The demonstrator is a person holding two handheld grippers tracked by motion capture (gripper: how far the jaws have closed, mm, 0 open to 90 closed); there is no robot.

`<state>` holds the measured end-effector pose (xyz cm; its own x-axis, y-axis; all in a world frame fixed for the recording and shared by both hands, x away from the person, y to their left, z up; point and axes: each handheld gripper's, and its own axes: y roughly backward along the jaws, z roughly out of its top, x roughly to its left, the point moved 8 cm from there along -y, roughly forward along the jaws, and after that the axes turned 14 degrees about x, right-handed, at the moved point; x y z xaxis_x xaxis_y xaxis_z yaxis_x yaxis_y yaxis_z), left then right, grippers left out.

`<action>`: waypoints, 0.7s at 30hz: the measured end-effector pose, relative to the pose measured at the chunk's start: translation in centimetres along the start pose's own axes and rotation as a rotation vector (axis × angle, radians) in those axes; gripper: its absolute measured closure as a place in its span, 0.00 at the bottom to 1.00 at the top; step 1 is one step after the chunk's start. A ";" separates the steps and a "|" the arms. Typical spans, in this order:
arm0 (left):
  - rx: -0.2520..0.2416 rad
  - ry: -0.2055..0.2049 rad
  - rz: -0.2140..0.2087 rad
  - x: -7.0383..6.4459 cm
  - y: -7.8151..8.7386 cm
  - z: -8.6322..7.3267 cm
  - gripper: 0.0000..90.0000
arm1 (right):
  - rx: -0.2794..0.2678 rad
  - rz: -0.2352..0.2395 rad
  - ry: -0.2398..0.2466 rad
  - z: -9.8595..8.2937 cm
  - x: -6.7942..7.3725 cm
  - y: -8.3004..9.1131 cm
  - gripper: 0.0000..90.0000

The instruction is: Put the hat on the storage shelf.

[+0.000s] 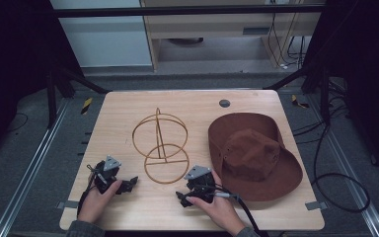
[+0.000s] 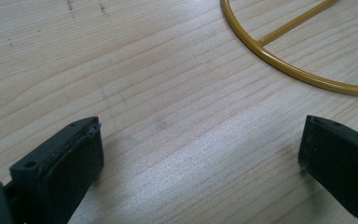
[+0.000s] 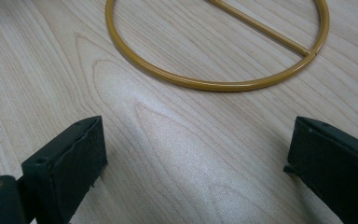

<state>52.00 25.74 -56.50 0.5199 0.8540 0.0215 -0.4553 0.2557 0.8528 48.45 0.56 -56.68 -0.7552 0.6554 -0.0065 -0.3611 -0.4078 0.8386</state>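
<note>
Count on the tabletop (image 1: 128,106): 1 gold wire hat stand (image 1: 160,145), mid-table, made of 2 rings joined by an upright loop. 1 brown wide-brimmed hat (image 1: 252,154), right side, brim reaching toward the right edge. 1 grey round cap (image 1: 224,103) near the far edge. 2 handheld grippers along the near edge: left gripper (image 1: 127,185), right gripper (image 1: 182,197).

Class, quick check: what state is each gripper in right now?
Left gripper: open, holding nothing, low over the table.
Right gripper: open, holding nothing, facing the wire stand.
</note>
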 end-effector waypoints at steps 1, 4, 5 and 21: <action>0.000 0.000 0.000 0.0 0.0 0.0 0.00 | 0.000 0.000 0.000 0.0 0.0 0.0 0.05; 0.000 0.000 0.000 0.0 0.0 0.0 0.00 | 0.000 0.001 -0.001 0.0 0.0 0.0 0.05; 0.000 0.000 0.000 0.0 0.0 0.0 0.00 | 0.000 0.001 -0.001 0.0 0.0 0.0 0.05; 0.001 -0.005 -0.004 -0.1 0.1 -0.1 0.00 | 0.039 -0.004 0.073 0.1 2.3 2.9 0.11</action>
<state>51.81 25.76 -56.50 0.5250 0.8509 0.0205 -0.4527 0.2588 0.8533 45.71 0.96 -54.22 -0.7922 0.6084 -0.0480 -0.3433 -0.3792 0.8593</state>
